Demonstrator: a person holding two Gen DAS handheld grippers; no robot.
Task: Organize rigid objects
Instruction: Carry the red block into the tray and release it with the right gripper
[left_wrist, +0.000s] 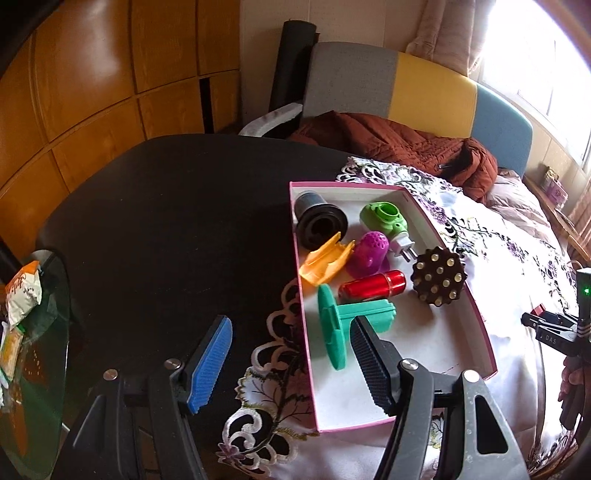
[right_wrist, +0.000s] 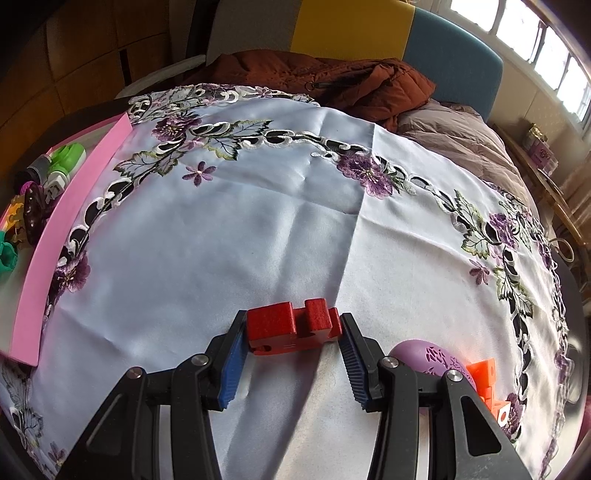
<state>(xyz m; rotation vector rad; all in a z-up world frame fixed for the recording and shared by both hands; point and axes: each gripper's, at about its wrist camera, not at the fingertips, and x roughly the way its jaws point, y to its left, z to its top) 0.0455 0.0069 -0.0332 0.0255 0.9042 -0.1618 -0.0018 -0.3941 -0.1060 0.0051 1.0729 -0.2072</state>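
A pink-rimmed white box (left_wrist: 480, 317) holds several rigid objects: a black cylinder (left_wrist: 319, 221), a green plug part (left_wrist: 384, 218), a magenta piece (left_wrist: 371, 251), an orange piece (left_wrist: 325, 264), a red cylinder (left_wrist: 373, 286), a studded brown ball (left_wrist: 439, 277) and a teal spool (left_wrist: 347, 323). My left gripper (left_wrist: 291, 349) is open and empty over the box's near left edge. My right gripper (right_wrist: 293, 328) is shut on a red block (right_wrist: 291, 326) just above the white embroidered cloth (right_wrist: 258, 221). The box's pink wall (right_wrist: 74, 206) shows at the left.
A purple egg-shaped piece (right_wrist: 432, 360) and an orange block (right_wrist: 484, 380) lie on the cloth right of the right gripper. A dark round table (left_wrist: 166, 221) lies under the cloth. A brown jacket (left_wrist: 388, 144) lies on a sofa behind. A glass side table (left_wrist: 37, 332) with packets stands at left.
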